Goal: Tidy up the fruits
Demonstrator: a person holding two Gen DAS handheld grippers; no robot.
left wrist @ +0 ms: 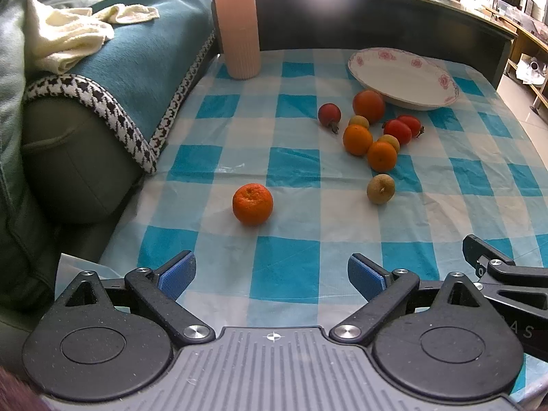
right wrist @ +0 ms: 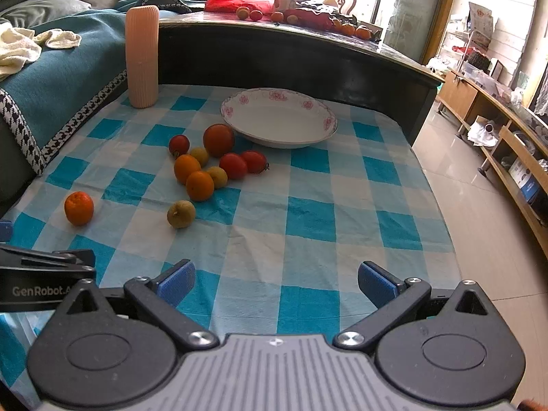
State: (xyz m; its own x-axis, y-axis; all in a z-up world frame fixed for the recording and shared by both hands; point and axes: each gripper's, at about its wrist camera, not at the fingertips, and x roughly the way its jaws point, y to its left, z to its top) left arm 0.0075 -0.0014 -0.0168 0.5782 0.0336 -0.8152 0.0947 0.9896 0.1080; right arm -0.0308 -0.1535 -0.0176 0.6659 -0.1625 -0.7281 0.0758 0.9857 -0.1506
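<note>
A white plate with pink flowers (left wrist: 404,78) (right wrist: 279,120) sits empty at the far side of the blue checked cloth. Just in front of it lies a cluster of fruit (left wrist: 373,130) (right wrist: 212,161): oranges, red tomatoes and small yellow fruits. One mandarin (left wrist: 252,203) (right wrist: 79,208) lies apart, nearer the sofa. A brownish-green round fruit (left wrist: 381,189) (right wrist: 181,214) lies alone in front of the cluster. My left gripper (left wrist: 271,275) is open over the near cloth, holding nothing. My right gripper (right wrist: 275,282) is open too, low over the cloth.
A tall ribbed pink vase (left wrist: 236,22) (right wrist: 142,56) stands at the far left corner. A sofa arm with a teal blanket (left wrist: 137,61) borders the table's left. A dark raised counter (right wrist: 291,58) backs the table. Tiled floor (right wrist: 479,205) drops off on the right.
</note>
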